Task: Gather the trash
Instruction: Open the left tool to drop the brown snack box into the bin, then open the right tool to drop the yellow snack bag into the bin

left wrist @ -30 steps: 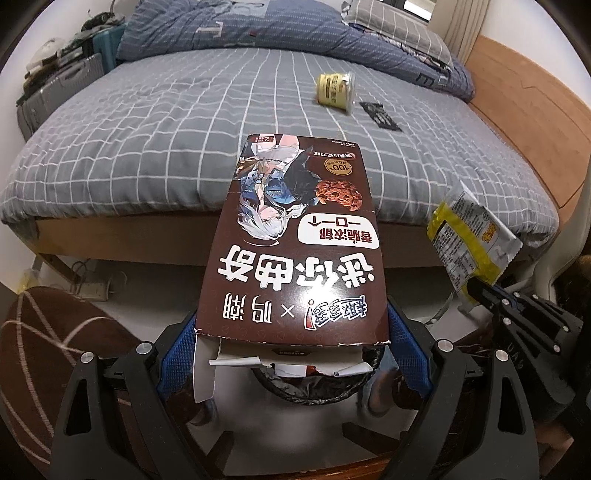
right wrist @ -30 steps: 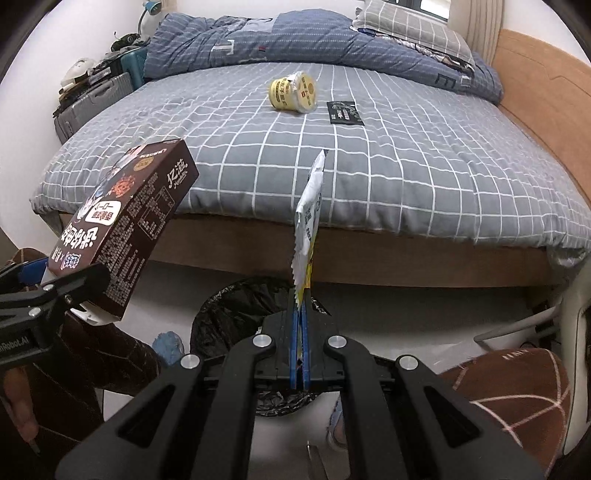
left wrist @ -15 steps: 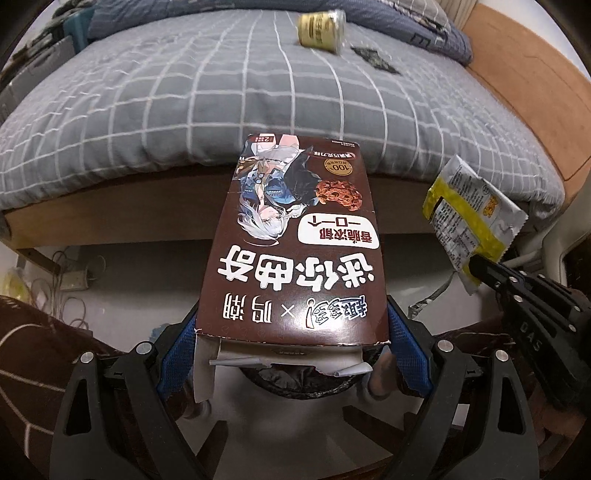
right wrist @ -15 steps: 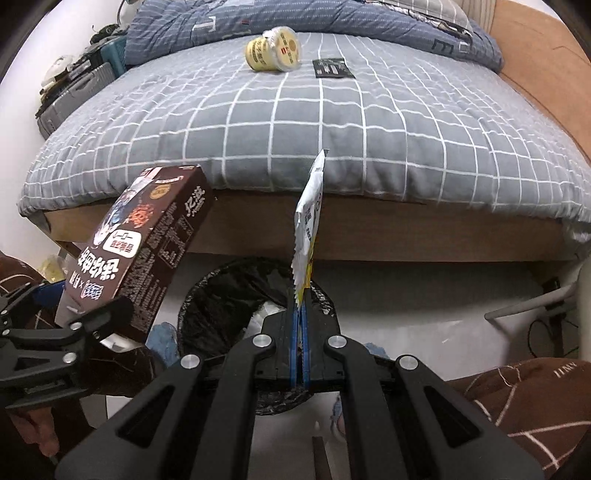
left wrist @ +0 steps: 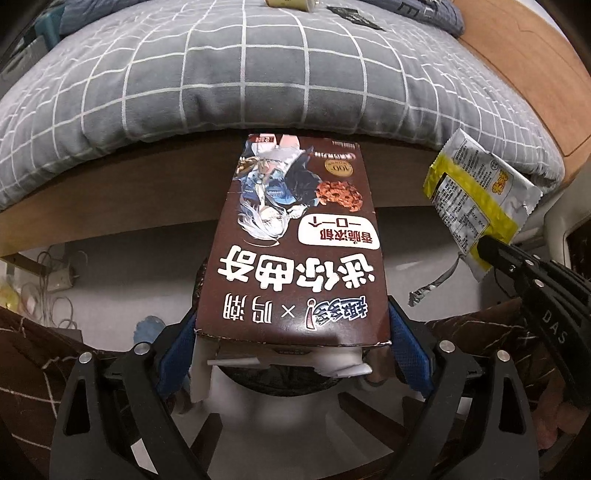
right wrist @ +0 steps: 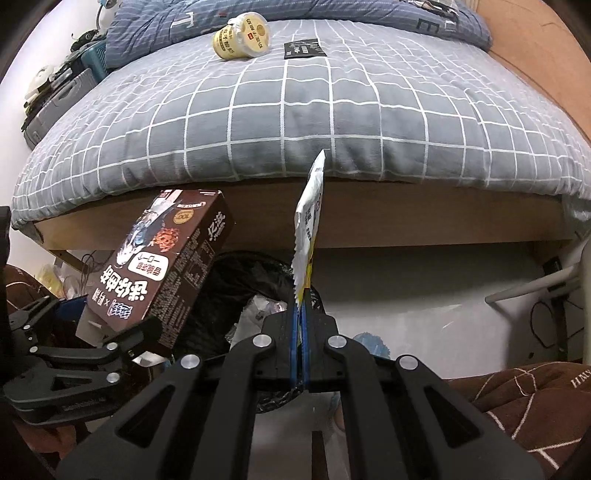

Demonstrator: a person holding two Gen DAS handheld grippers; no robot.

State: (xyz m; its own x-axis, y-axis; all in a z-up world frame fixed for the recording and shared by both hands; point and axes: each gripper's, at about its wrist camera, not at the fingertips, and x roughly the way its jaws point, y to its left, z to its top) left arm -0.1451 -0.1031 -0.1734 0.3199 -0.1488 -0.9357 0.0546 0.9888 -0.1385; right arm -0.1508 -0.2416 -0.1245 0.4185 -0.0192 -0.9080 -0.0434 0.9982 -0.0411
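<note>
My left gripper (left wrist: 291, 354) is shut on a brown cookie box (left wrist: 295, 247), its open end toward the camera. The box also shows in the right wrist view (right wrist: 162, 266), held above the left rim of a black-lined trash bin (right wrist: 251, 291). My right gripper (right wrist: 300, 321) is shut on a yellow and silver snack wrapper (right wrist: 308, 229), held edge-on over the bin. The wrapper shows flat in the left wrist view (left wrist: 476, 206). A yellow cup (right wrist: 242, 35) and a black sachet (right wrist: 304, 50) lie on the bed.
The grey checked bed (right wrist: 332, 110) with a wooden frame (right wrist: 406, 218) stands just beyond the bin. A folded blue duvet (right wrist: 295, 11) lies at the far end. Luggage and clutter (right wrist: 55, 96) stand at the left. Cables (left wrist: 51, 273) lie on the floor under the bed.
Both grippers have dropped and tilted downward with their loads. The bed edge now sits higher in both views, and the bin is closer under the box and the wrapper.
</note>
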